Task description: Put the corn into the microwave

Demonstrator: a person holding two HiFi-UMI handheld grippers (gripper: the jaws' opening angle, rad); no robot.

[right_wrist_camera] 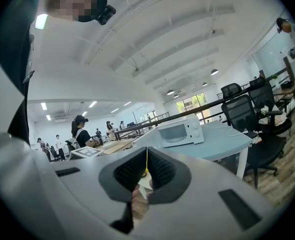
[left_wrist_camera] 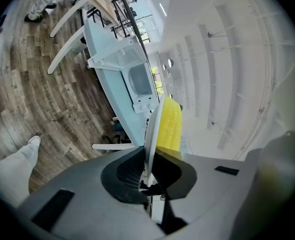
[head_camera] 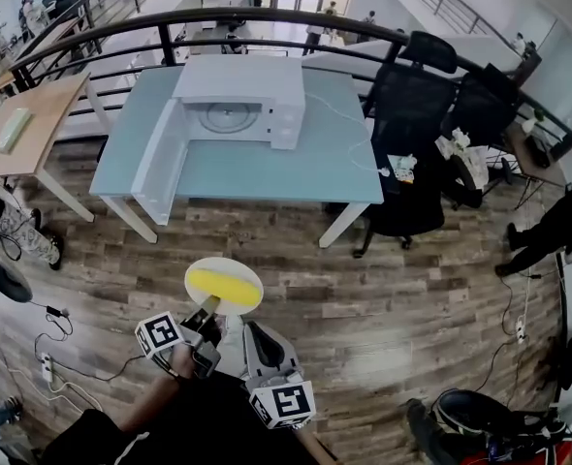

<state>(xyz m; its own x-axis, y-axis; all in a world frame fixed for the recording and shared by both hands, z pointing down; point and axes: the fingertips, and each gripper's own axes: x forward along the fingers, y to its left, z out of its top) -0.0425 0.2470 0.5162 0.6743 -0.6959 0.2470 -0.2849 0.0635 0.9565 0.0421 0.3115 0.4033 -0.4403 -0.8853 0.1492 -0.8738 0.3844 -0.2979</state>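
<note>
Two grippers were held nearly level, well short of the microwave (head_camera: 238, 105): the left gripper (head_camera: 208, 308) was clamped on the plate (head_camera: 244, 298) bearing corn (head_camera: 220, 283), and the right gripper (right_wrist_camera: 145, 170) was closed on nothing.

Rig: left gripper (head_camera: 208, 310) and right gripper (head_camera: 251, 330) have grey shells and black ribbed pads (right_wrist_camera: 160, 170). Each bears a white cube (head_camera: 160, 335) with black square markers. Top (head_camera: 199, 429) black, trouser leg (left_wrist_camera: 12, 171) white.

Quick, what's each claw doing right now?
Left claw: closed on the rim of the plate, corn on it.
Right claw: closed, holding nothing.
</note>
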